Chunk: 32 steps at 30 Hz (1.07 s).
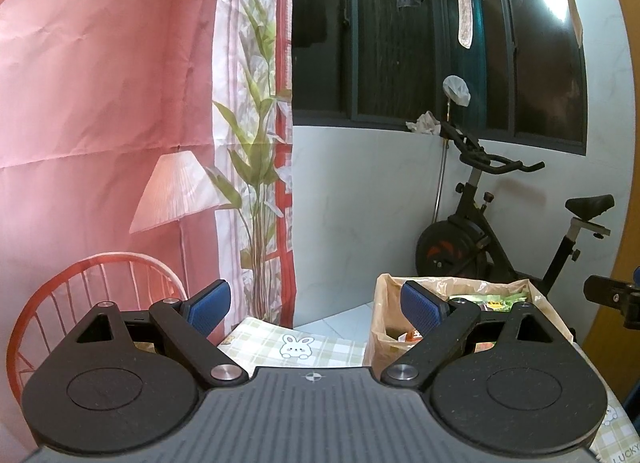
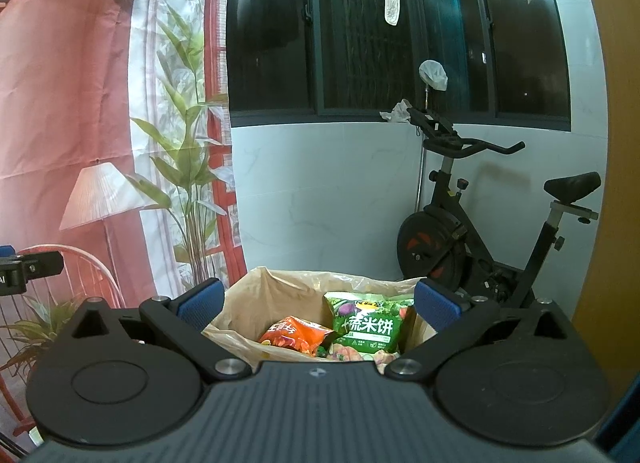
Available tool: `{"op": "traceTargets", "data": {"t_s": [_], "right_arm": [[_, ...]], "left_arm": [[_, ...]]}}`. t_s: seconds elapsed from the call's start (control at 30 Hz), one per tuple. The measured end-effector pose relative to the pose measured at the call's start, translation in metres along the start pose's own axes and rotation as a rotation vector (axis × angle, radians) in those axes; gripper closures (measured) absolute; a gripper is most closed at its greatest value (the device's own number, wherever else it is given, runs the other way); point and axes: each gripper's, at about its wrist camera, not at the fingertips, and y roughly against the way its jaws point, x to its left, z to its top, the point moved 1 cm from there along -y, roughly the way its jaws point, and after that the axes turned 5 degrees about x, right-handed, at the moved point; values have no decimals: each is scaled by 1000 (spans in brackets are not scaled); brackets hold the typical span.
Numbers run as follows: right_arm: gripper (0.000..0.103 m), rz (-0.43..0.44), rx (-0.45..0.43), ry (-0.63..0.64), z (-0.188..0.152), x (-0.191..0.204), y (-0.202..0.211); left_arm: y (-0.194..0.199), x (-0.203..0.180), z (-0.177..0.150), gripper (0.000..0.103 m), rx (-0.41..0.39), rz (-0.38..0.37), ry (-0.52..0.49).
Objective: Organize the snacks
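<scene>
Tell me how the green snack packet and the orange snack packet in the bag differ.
The green snack packet stands nearly upright with its printed front facing the camera; the orange snack packet lies tilted lower beside it, to its left in the right wrist view. The green one shows large white characters on a vegetable print; the orange one looks crumpled, its print only partly visible. The green one shows more of its surface than the orange one. Both sit inside the plastic-lined bag.
</scene>
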Motion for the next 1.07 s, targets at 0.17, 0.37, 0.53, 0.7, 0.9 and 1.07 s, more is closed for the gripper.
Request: {"op": "traceTargets", "data": {"t_s": [0.17,0.37,0.53,0.7,0.9,1.07], "right_arm": [[0,0,2,-1,0,-1,-2],[0,1,3,0,-1,-2,-3],[0,-1,3,-2,-1,-1,-3],[0,-1,3,-1,-1,-1,-3],[0,0,3,-1,0,-1,-2],[0,0,2,0,-1,-1,-3]], "left_arm": [[-1,0,0,10,4,2,0],[-1,0,-2,10,10,-1,3],[0,0,-2,10,12,-1,4],[0,-1,-2,10,11,-1,4],[0,-1,-2,10,12,0,5],[-1,0,-2,10,15,7,7]]}}
